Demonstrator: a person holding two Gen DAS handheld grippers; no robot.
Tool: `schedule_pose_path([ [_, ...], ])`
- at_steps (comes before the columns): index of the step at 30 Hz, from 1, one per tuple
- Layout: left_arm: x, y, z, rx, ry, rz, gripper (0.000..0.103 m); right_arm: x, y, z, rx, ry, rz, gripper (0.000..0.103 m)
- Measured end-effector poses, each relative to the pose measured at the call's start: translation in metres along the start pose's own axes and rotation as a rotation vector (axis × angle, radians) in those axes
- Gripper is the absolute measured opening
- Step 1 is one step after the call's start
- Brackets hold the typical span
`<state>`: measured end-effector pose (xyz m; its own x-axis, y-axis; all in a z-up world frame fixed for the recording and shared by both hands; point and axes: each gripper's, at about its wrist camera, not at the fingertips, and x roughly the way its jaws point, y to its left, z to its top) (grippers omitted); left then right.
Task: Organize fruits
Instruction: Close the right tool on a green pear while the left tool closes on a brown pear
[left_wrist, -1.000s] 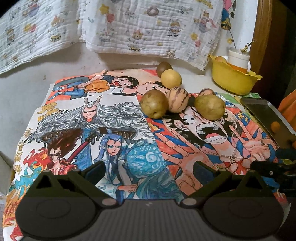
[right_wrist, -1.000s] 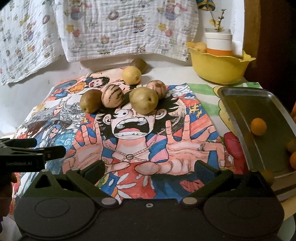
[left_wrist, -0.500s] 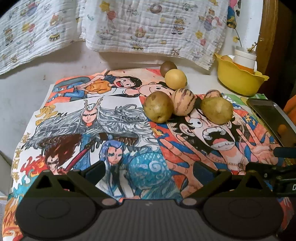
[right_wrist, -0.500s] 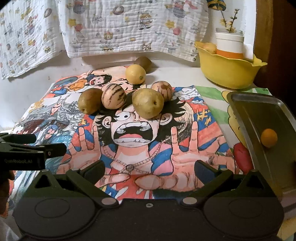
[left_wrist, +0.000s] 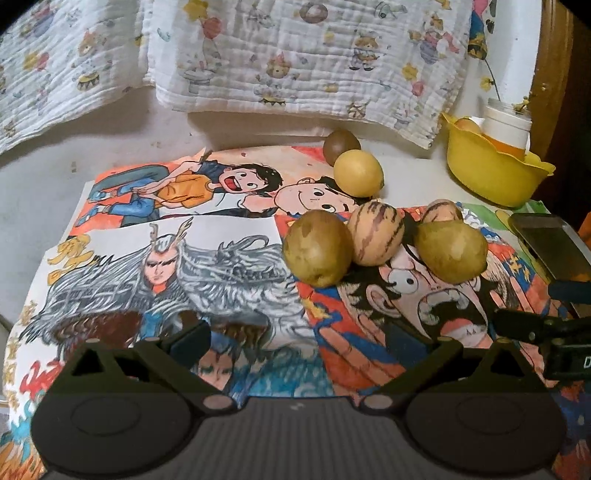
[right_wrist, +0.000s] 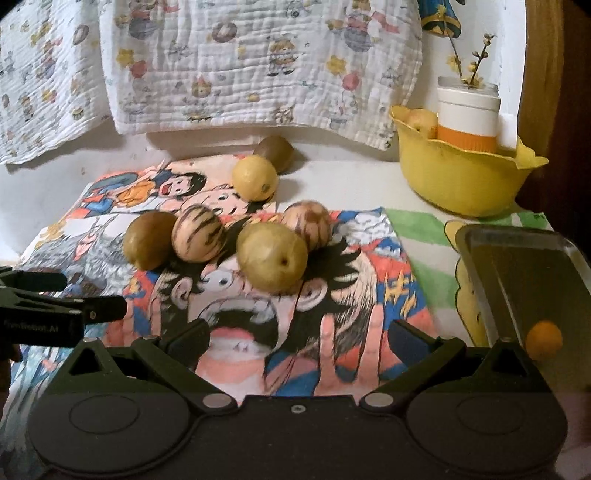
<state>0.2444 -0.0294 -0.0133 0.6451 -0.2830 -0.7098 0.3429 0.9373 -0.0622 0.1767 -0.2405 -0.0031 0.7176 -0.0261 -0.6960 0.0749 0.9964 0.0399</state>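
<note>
Several fruits lie on a cartoon-printed mat (left_wrist: 177, 258): a green pear (left_wrist: 317, 253) on the left, a striped melon-like fruit (left_wrist: 376, 233), a second green pear (left_wrist: 450, 251) (right_wrist: 271, 256), a second striped fruit (right_wrist: 306, 223) behind it, a yellow lemon (left_wrist: 357, 172) (right_wrist: 254, 178) and a brown kiwi (left_wrist: 340, 143) (right_wrist: 274, 147) at the back. My left gripper (left_wrist: 299, 341) is open and empty, short of the left pear. My right gripper (right_wrist: 295, 338) is open and empty, short of the second pear.
A metal tray (right_wrist: 524, 273) at the right holds a small orange fruit (right_wrist: 543, 339). A yellow bowl (right_wrist: 461, 177) with a white-and-orange jar (right_wrist: 468, 114) stands at the back right. A patterned cloth (right_wrist: 258, 59) hangs on the wall behind.
Both grippers have moved forward toward the fruits, which now look larger and closer. Both stay open and empty. The fruits have not moved.
</note>
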Motion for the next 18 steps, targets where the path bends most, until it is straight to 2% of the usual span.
schedule_pose_path([
  [13, 0.025, 0.005, 0.026, 0.041, 0.008, -0.014, 0.102, 0.029, 0.000, 0.026, -0.026, -0.028, 0.024, 0.101],
  [18, 0.026, 0.007, 0.026, 0.049, 0.041, -0.016, 0.102, 0.036, 0.001, 0.028, -0.031, -0.025, 0.030, 0.101],
])
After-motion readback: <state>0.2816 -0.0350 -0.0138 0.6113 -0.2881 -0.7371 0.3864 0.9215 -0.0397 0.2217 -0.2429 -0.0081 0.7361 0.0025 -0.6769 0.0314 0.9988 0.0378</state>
